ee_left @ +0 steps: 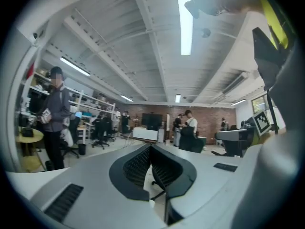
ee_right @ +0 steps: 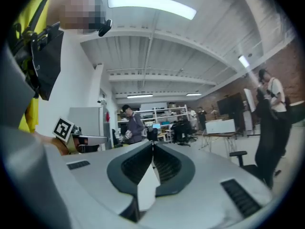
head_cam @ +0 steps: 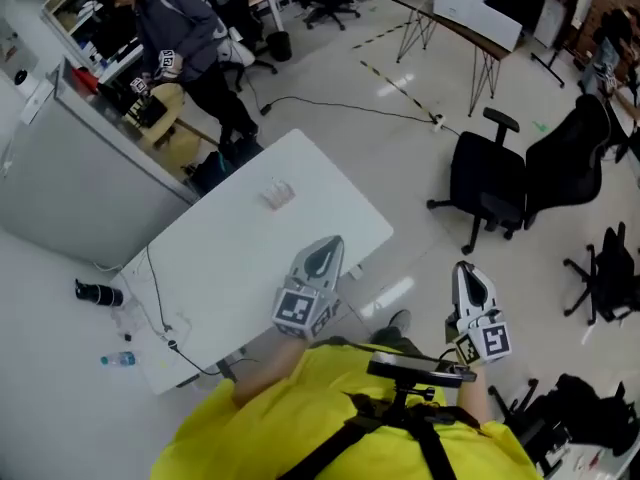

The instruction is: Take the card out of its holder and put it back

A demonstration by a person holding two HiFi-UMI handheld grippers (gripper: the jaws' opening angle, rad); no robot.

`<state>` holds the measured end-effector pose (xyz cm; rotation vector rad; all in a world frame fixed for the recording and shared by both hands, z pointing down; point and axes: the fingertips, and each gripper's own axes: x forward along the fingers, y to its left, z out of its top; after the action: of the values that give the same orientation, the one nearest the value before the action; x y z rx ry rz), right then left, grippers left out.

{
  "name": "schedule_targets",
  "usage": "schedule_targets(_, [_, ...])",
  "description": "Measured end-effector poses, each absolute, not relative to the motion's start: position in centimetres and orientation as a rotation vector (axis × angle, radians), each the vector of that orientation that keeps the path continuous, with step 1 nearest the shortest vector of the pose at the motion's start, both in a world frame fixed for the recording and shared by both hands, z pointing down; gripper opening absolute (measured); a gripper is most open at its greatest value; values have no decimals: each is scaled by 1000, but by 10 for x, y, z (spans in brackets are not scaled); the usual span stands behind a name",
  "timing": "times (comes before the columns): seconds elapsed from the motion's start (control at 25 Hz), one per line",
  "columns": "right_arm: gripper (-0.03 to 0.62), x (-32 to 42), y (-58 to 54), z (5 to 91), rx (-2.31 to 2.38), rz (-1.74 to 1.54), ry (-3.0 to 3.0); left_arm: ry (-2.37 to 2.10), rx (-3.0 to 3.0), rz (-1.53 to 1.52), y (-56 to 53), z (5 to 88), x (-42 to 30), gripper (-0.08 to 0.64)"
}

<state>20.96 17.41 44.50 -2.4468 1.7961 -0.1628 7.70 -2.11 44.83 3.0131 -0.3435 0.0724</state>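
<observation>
A small clear card holder (head_cam: 277, 193) stands on the far part of the white table (head_cam: 220, 268). Both grippers are held level near the person's chest, away from the holder. My left gripper (head_cam: 328, 244) hovers over the table's near right corner; its jaws (ee_left: 151, 148) meet with nothing between them. Off the table's right side, over the floor, my right gripper (head_cam: 465, 269) is shut (ee_right: 153, 144) on a white card (ee_right: 145, 185), which stands on edge between the pads. The card does not show in the head view.
A person (head_cam: 185, 38) stands by a desk at the back left. Black office chairs (head_cam: 490, 183) sit on the floor to the right. A water bottle (head_cam: 117, 359) and a black cylinder (head_cam: 97, 293) lie on the floor left of the table. A cable (head_cam: 160, 303) runs over the table's left edge.
</observation>
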Motion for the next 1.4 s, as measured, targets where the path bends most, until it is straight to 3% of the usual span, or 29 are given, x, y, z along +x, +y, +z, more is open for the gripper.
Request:
schedule_targets(0.24, [13, 247, 75, 443, -2024, -162, 2312, -850, 2917, 44, -69, 446, 70, -8])
schedule_targets(0.32, [87, 249, 43, 448, -1890, -185, 2461, -1012, 2859, 24, -78, 443, 56, -8])
schedule_targets(0.56, [87, 228, -36, 457, -1609, -238, 2646, -1328, 2679, 68, -101, 461, -9, -8])
schedule_targets(1.4, [89, 152, -240, 530, -1176, -352, 3020, -1374, 2626, 102, -236, 500, -37, -8])
